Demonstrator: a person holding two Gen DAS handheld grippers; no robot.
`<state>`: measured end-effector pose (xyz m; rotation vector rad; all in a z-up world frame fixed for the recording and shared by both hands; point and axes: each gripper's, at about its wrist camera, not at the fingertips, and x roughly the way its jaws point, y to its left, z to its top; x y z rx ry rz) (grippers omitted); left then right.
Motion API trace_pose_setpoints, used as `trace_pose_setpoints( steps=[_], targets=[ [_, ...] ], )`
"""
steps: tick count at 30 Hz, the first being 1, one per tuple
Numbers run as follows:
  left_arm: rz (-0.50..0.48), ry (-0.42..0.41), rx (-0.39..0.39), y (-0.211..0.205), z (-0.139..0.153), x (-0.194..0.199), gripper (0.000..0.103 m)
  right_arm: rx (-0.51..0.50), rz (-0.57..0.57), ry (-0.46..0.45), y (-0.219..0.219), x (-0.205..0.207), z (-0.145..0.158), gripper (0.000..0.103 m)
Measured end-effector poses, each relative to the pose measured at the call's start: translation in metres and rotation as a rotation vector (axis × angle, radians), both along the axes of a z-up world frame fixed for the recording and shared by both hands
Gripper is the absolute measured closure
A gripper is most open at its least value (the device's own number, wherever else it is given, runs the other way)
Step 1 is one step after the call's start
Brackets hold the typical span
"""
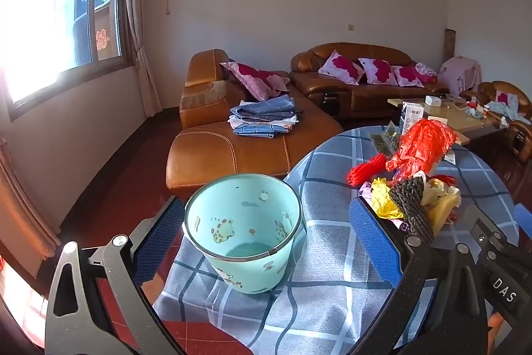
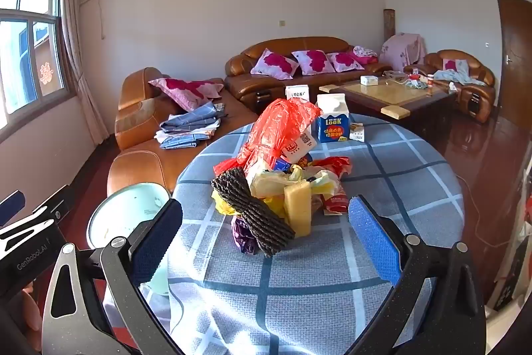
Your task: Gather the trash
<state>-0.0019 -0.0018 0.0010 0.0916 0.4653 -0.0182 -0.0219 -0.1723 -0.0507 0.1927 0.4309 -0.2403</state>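
Observation:
A pile of trash lies on the round table with a blue checked cloth point(image 2: 382, 162): a red plastic bag point(image 2: 282, 122), a dark foam net point(image 2: 252, 208), a yellow sponge-like block point(image 2: 297, 208), yellow and purple wrappers. A mint-green bin point(image 1: 242, 232) stands at the table's left edge, empty inside. My left gripper point(image 1: 266, 235) is open with its fingers either side of the bin, not touching it. My right gripper point(image 2: 266, 235) is open and empty, just in front of the trash pile. The pile also shows in the left wrist view point(image 1: 412, 188).
A blue-and-white milk carton point(image 2: 332, 122) and small boxes stand at the table's far side. Brown leather sofas point(image 2: 186, 135) with folded blue cloths lie beyond, a glass coffee table point(image 2: 392, 95) to the right. The bin also shows left of my right gripper point(image 2: 126, 215).

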Motion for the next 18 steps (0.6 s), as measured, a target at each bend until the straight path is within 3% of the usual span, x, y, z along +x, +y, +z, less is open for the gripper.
trace_pose_setpoints(
  steps=[4,10,18],
  targets=[
    [-0.003,-0.013,0.017,-0.006,0.001,-0.002,0.006,0.001,0.001,-0.002,0.000,0.000,0.000,0.005],
    [-0.026,0.010,-0.035,0.008,0.003,-0.007,0.006,0.001,0.000,-0.002,0.000,-0.001,0.000,0.005],
    [-0.019,0.022,-0.036,0.001,0.000,-0.001,0.006,0.005,0.005,0.000,0.000,-0.001,0.000,0.005]
  ],
)
